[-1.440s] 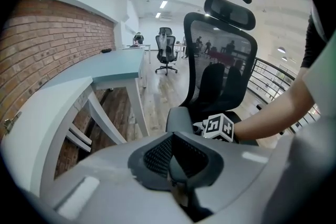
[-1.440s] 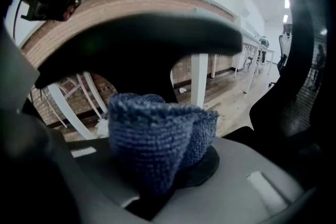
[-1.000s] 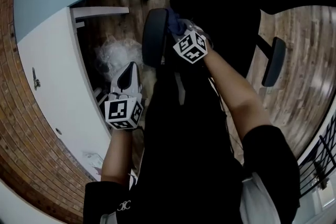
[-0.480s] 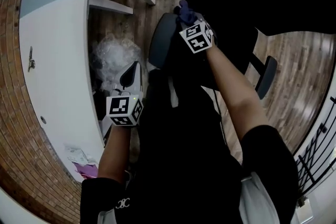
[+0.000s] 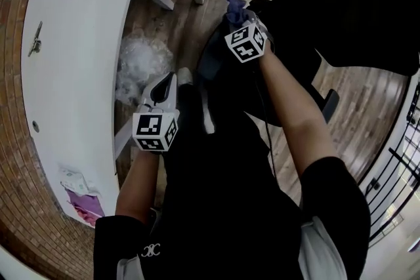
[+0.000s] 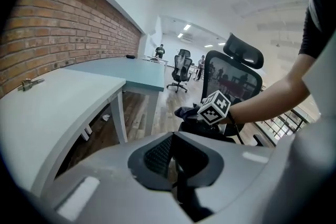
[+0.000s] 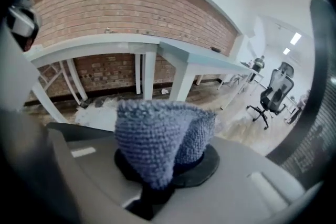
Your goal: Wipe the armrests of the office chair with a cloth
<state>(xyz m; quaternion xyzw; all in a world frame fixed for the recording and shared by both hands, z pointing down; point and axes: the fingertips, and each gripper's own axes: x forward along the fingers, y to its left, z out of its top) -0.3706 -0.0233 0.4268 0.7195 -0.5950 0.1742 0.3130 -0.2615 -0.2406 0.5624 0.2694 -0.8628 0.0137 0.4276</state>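
While the left hand-held gripper is clenched empty, the right hand-held gripper pinches the cloth.

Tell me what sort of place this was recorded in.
Probably an open-plan office: long white desks along a brick wall, a mesh-backed office chair close by, and more chairs farther down the room.

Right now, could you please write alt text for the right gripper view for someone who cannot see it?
The right gripper holds a blue-grey knitted cloth clamped between its jaws, filling the centre. Behind it, white desks stand against a red brick wall, with a black office chair far off at right.
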